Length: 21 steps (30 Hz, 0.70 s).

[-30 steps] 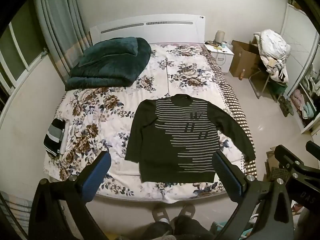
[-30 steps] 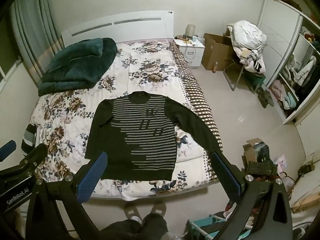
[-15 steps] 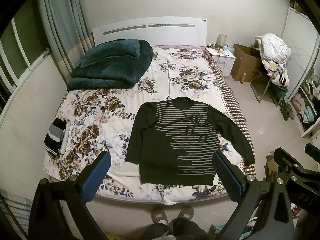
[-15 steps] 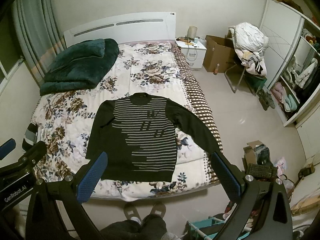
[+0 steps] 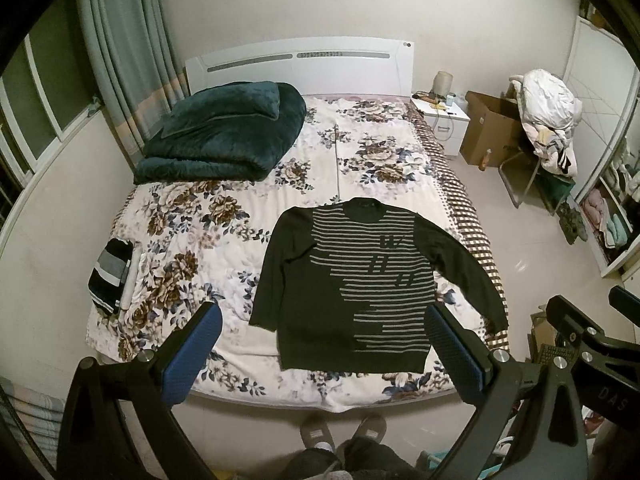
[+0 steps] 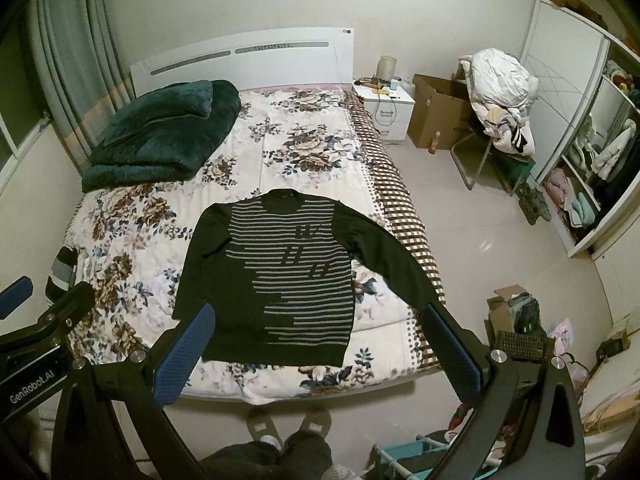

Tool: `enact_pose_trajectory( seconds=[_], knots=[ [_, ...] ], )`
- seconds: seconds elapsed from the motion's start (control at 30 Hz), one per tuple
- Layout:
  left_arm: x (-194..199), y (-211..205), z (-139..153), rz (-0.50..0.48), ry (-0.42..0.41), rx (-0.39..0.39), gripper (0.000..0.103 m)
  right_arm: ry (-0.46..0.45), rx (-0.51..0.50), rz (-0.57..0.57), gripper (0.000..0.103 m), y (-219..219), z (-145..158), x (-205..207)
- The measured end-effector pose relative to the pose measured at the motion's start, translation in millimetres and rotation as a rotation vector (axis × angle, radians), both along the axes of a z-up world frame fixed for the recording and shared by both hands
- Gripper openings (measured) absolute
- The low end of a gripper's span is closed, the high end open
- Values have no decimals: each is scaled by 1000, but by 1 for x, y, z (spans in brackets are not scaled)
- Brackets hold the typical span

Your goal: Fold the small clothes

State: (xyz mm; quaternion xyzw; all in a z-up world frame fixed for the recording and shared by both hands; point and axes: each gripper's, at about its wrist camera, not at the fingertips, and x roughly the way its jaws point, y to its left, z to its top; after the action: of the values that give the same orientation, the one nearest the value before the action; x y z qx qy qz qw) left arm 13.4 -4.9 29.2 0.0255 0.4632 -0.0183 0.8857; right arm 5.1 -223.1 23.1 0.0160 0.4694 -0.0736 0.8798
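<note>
A dark sweater with grey stripes (image 5: 352, 280) lies flat, front up, near the foot of the floral bed (image 5: 224, 216); it also shows in the right wrist view (image 6: 280, 276). Its right sleeve stretches out to the bed's right edge. My left gripper (image 5: 324, 344) is open and empty, held high above the bed's foot. My right gripper (image 6: 316, 348) is open and empty at the same height. Each gripper's body shows at the edge of the other's view. A folded striped garment (image 5: 110, 276) lies at the bed's left edge.
A folded dark green blanket (image 5: 220, 136) lies at the head of the bed. Right of the bed stand a nightstand (image 5: 444, 120), a cardboard box (image 5: 492, 132), a chair piled with clothes (image 5: 548, 132) and open shelves (image 6: 580, 184). My slippered feet (image 5: 340, 436) stand at the bed's foot.
Both grippers have risen and drawn back a little, so the bed and the sweater sit slightly lower in both views. Nothing on the bed has moved.
</note>
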Motion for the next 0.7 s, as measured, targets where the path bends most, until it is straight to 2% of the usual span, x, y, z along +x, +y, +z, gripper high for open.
enact_pose_trajectory(
  seconds=[0.7],
  knots=[
    [-1,0,2,2,-8,-5,103,-9,1,1,103,3,5,-1]
  ],
)
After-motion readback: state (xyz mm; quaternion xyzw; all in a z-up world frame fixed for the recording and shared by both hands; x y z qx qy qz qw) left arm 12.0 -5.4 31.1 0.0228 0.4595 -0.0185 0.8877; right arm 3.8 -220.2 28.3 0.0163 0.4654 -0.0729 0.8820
